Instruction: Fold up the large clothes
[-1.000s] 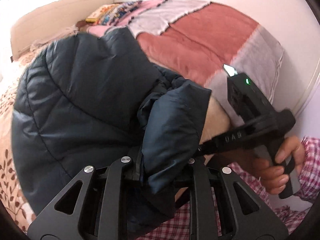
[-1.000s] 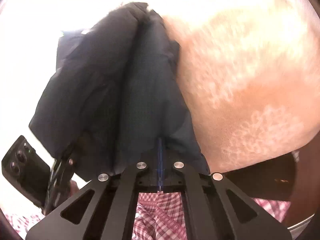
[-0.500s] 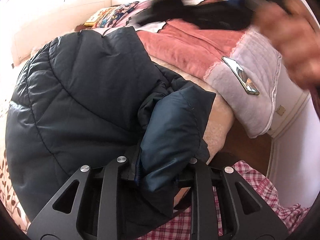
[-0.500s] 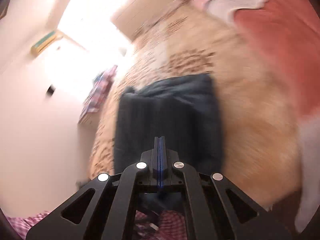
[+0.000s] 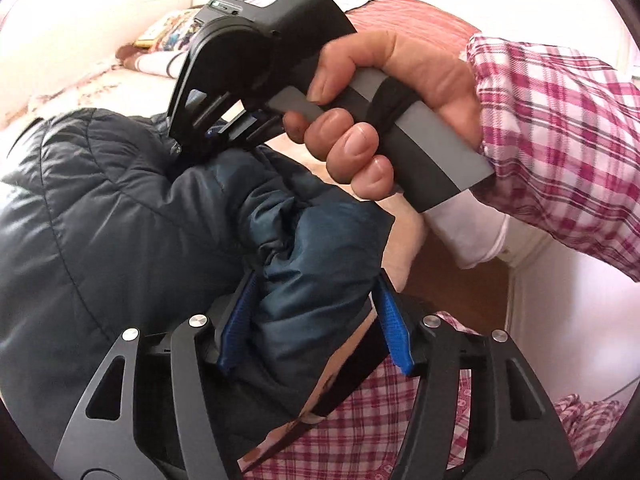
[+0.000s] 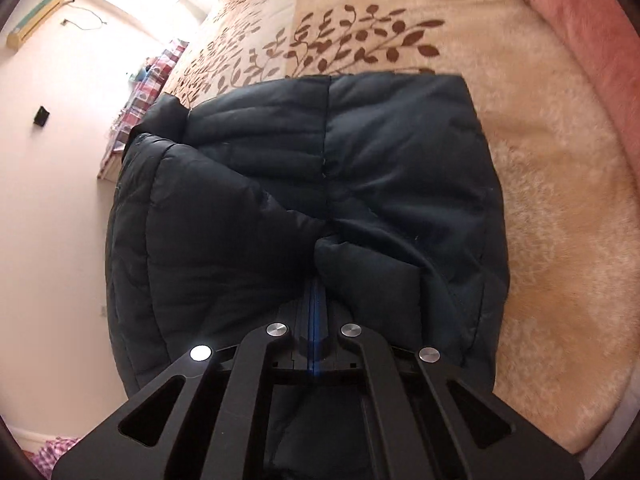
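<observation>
A dark padded jacket (image 6: pixel 360 168) lies folded on the beige leaf-patterned bed cover (image 6: pixel 560 240). My left gripper (image 5: pixel 316 280) sits at the jacket's near edge. Its jaws are opening, and a puffy fold of the jacket (image 5: pixel 320 248) still lies between the blue pads (image 5: pixel 236 320), which no longer squeeze it. My right gripper (image 6: pixel 316 280) is shut with its pads flat together and nothing between them, its tip just over a crease in the middle of the jacket. In the left wrist view the right gripper (image 5: pixel 208 136) comes down onto the jacket, held by a hand (image 5: pixel 380 92).
A red and grey blanket (image 6: pixel 580 40) lies along the far side of the bed. Patterned pillows (image 5: pixel 168 32) sit by the headboard. A checked cloth (image 6: pixel 156 76) hangs at the bed's far edge. The person's plaid sleeve (image 5: pixel 560 140) fills the right of the left wrist view.
The left jaws have spread apart around the fold that they pinched. The right gripper, still shut, swung up and across from the right and now points down at the jacket's middle.
</observation>
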`<state>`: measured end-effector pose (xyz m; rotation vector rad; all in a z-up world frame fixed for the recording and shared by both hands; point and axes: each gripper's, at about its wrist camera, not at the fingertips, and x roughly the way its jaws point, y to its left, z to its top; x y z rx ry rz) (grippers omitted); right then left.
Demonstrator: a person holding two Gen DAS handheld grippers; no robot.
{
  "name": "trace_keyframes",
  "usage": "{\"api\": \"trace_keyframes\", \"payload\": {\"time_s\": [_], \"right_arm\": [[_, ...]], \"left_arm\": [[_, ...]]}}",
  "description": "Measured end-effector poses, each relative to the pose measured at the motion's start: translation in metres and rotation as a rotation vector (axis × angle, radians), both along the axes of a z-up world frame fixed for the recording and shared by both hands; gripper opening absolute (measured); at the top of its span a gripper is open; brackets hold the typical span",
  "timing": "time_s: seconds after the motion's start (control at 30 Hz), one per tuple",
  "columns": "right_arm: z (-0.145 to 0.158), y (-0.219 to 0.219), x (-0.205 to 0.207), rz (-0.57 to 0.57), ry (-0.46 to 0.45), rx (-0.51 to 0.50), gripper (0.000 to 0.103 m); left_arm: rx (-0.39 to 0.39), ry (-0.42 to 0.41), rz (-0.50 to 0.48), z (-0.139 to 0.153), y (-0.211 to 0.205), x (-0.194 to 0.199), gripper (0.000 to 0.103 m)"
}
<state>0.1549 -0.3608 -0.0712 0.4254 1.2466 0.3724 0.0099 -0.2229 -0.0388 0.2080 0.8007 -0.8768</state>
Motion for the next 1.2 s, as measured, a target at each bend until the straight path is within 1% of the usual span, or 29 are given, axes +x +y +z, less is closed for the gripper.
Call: {"api": "trace_keyframes", "payload": {"time_s": [0.07, 0.1, 0.17, 0.27, 0.3, 0.33, 0.43, 0.5, 0.6, 0.67, 0.73, 0.8, 0.9, 0.93, 0.97, 1.0, 1.07, 1.13, 1.2], "right_arm": [[0.004, -0.005, -0.008, 0.014, -0.006, 0.015, 0.000], [0.001, -0.006, -0.009, 0.018, -0.008, 0.021, 0.000], [0.001, -0.007, -0.011, 0.015, -0.007, 0.025, 0.000], [0.003, 0.000, -0.006, 0.014, -0.018, -0.013, 0.000], [0.005, 0.002, -0.008, 0.015, -0.024, -0.028, 0.000], [0.007, 0.003, -0.008, 0.011, -0.030, -0.041, 0.000], [0.014, 0.005, -0.013, -0.018, -0.039, -0.061, 0.000], [0.021, 0.007, -0.018, -0.027, -0.062, -0.080, 0.000], [0.041, 0.012, -0.034, -0.040, -0.112, -0.116, 0.000], [0.060, 0.015, -0.053, -0.046, -0.174, -0.134, 0.002], [0.078, 0.021, -0.079, -0.044, -0.230, -0.156, 0.002], [0.090, 0.030, -0.114, -0.017, -0.281, -0.139, 0.002], [0.079, 0.042, -0.151, 0.008, -0.285, -0.145, 0.002], [0.067, 0.043, -0.163, 0.001, -0.266, -0.173, 0.002], [0.055, 0.043, -0.166, -0.014, -0.245, -0.184, 0.002], [0.038, 0.038, -0.170, -0.048, -0.202, -0.181, 0.000], [0.015, 0.030, -0.173, -0.110, -0.154, -0.140, 0.000], [0.003, 0.027, -0.172, -0.151, -0.145, -0.114, 0.000], [-0.004, 0.032, -0.170, -0.165, -0.160, -0.128, 0.000]], "left_arm": [[0.005, -0.008, -0.001, -0.003, 0.001, 0.000, 0.056], [0.016, -0.016, 0.000, -0.004, 0.000, -0.002, 0.056], [0.017, -0.002, -0.005, 0.001, 0.001, -0.004, 0.056], [-0.064, 0.096, -0.018, 0.019, 0.011, -0.001, 0.056], [-0.080, 0.114, -0.010, 0.026, 0.019, -0.001, 0.056], [-0.084, 0.112, 0.002, 0.031, 0.024, -0.002, 0.056], [-0.106, 0.076, 0.069, 0.049, 0.048, -0.005, 0.056], [-0.109, 0.060, 0.128, 0.057, 0.063, -0.006, 0.056], [-0.110, 0.029, 0.221, 0.065, 0.084, -0.011, 0.056], [-0.112, 0.013, 0.257, 0.067, 0.093, -0.014, 0.056], [-0.118, 0.017, 0.291, 0.067, 0.103, -0.014, 0.056], [-0.114, 0.015, 0.312, 0.065, 0.108, -0.014, 0.056], [-0.107, 0.001, 0.355, 0.065, 0.126, -0.016, 0.056], [-0.107, -0.001, 0.373, 0.064, 0.130, -0.017, 0.056], [-0.110, 0.005, 0.395, 0.063, 0.135, -0.017, 0.056], [-0.122, 0.020, 0.410, 0.061, 0.139, -0.016, 0.056], [-0.129, 0.044, 0.445, 0.055, 0.150, -0.019, 0.056], [-0.133, 0.070, 0.478, 0.051, 0.158, -0.020, 0.056], [-0.139, 0.092, 0.512, 0.049, 0.166, -0.022, 0.056]]}}
